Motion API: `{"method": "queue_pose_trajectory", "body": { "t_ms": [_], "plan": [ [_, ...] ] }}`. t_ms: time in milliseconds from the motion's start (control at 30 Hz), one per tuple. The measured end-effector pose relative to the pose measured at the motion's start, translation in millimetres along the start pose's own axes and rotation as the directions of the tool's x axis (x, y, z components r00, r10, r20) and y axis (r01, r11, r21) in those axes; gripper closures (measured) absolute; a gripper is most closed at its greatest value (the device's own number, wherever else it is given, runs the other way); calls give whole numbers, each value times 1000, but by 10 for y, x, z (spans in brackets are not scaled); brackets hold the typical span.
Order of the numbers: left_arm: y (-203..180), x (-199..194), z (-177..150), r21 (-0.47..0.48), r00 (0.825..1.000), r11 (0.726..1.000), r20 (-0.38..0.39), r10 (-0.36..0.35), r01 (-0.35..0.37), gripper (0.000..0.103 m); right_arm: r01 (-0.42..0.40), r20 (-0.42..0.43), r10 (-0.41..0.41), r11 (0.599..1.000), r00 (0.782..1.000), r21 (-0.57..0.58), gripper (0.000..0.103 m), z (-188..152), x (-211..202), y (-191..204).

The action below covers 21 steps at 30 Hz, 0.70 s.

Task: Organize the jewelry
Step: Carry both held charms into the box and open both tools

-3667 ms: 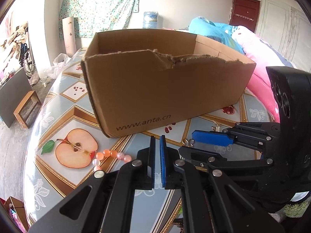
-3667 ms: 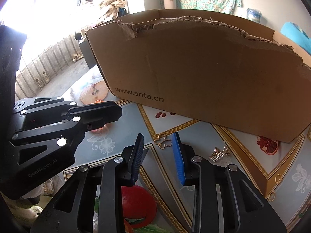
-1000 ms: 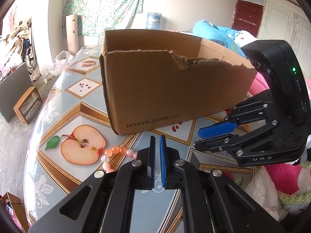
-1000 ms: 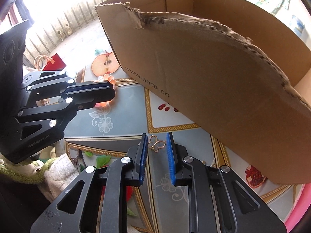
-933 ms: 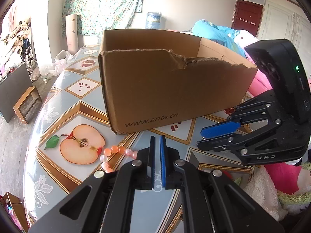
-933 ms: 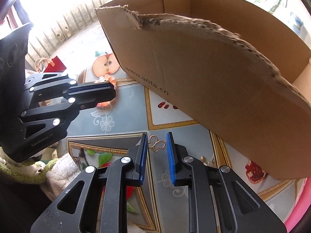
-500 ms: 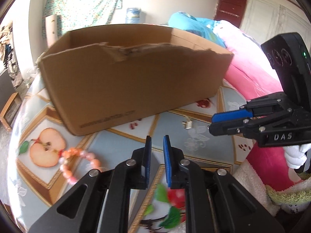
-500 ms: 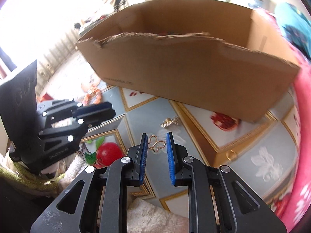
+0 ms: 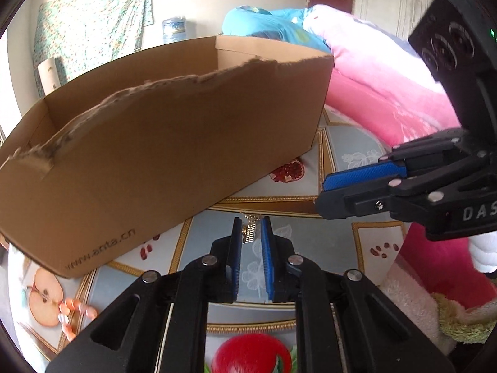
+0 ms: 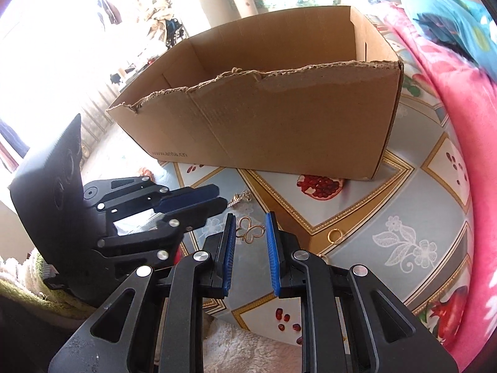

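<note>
since a second ago both my grippers have swung right along the cardboard box (image 10: pixel 279 118). i see my left gripper (image 9: pixel 251 233) parted slightly around a small gold clip (image 9: pixel 250 231) on the table (image 10: pixel 413 205), and my right gripper (image 10: pixel 250 231) holding a gold butterfly clasp (image 10: pixel 250 231) between its pads, clear of the box.

box (image 10: pixel 279 130) brown | tablecloth (image 10: pixel 403 205) grey-blue, gold-bordered fruit print | bracelet (image 9: pixel 73 314) seemingly orange-pink beads
</note>
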<state>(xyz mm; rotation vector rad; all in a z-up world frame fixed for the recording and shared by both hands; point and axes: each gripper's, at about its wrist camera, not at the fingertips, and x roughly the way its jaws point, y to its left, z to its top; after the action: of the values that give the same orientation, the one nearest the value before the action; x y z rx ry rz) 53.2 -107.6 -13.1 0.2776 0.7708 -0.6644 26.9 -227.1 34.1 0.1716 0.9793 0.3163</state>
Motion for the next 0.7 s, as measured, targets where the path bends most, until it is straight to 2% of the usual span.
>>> {"method": "queue_pose_trajectory", "body": {
  "t_ms": [100, 233, 333, 700],
  "plan": [
    [-84, 80, -7, 57, 999, 998, -27, 41, -40, 91, -13, 7, 13, 1000, 1000, 13, 86, 0, -43, -55],
    [-153, 145, -5, 93, 997, 994, -39, 63, -59, 92, -28, 12, 28, 999, 1000, 26, 86, -1, -16, -79],
    [-188, 173, 9, 108, 996, 991, -37, 80, -75, 96, -35, 14, 35, 999, 999, 30, 86, -1, -31, -96],
    [-126, 145, 42, 51, 998, 997, -26, 62, -61, 103, -54, 35, 52, 998, 998, 32, 86, -28, -83, -126]
  ]
}}
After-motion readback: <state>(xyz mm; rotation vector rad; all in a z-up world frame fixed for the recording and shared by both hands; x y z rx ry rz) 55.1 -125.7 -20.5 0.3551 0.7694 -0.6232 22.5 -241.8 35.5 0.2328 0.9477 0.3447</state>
